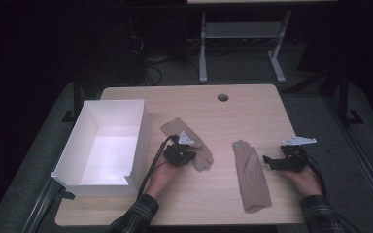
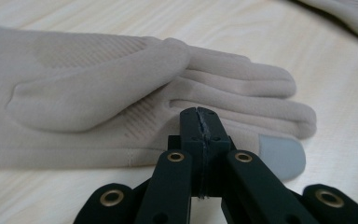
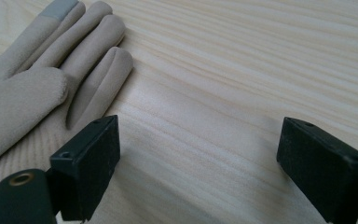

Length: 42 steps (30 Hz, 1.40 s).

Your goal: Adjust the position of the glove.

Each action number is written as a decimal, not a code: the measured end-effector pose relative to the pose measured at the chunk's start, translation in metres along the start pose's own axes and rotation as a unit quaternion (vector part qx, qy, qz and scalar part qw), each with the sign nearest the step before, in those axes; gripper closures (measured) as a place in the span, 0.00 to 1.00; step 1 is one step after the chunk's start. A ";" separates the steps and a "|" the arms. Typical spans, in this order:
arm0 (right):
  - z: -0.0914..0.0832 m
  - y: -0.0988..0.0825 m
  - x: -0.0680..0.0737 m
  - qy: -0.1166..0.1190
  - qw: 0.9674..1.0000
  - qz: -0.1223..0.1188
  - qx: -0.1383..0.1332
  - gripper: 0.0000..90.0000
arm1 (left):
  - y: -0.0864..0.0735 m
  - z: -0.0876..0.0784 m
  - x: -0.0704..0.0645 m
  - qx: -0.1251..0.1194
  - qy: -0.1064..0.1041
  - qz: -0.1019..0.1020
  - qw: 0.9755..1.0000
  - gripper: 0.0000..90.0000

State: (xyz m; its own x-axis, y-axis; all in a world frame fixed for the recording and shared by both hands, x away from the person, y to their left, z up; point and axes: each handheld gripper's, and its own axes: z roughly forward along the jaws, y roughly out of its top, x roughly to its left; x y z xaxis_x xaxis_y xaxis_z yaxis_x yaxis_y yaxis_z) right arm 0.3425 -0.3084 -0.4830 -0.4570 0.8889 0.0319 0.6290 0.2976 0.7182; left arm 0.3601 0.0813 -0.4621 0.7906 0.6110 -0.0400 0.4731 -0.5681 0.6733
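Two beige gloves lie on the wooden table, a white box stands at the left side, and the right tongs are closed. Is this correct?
Not quite: the right tongs are open, their jaws standing wide apart over bare table, as the right gripper view shows. The rest holds: two beige gloves on the wooden table, and the white box at the left.
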 end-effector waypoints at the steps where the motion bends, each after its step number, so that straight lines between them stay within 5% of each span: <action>1: 0.000 0.000 0.000 0.000 1.000 0.000 0.000 0.14 | 0.002 0.001 -0.006 0.005 -0.010 0.011 1.000 1.00; 11: 0.000 0.000 0.000 0.000 1.000 0.000 0.000 0.14 | 0.009 0.008 -0.036 0.012 -0.052 0.038 0.998 1.00; 28: 0.000 0.000 0.000 0.000 1.000 0.000 0.000 0.14 | 0.014 0.014 -0.073 0.019 -0.094 0.070 0.993 1.00; 33: 0.000 0.000 0.000 0.000 1.000 -0.001 0.000 0.14 | 0.017 0.005 -0.065 0.014 -0.092 0.060 0.994 1.00; 42: 0.000 0.000 0.000 0.000 1.000 -0.001 0.000 0.14 | 0.028 -0.010 -0.015 0.001 -0.025 0.033 0.999 1.00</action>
State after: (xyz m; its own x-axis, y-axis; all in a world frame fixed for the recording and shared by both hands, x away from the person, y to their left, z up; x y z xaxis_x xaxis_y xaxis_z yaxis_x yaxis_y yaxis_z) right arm 0.3425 -0.3086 -0.4830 -0.4588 0.8880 0.0302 0.6284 0.3002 0.7176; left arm 0.3570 0.0618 -0.4351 0.8382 0.5444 -0.0316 0.4198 -0.6072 0.6745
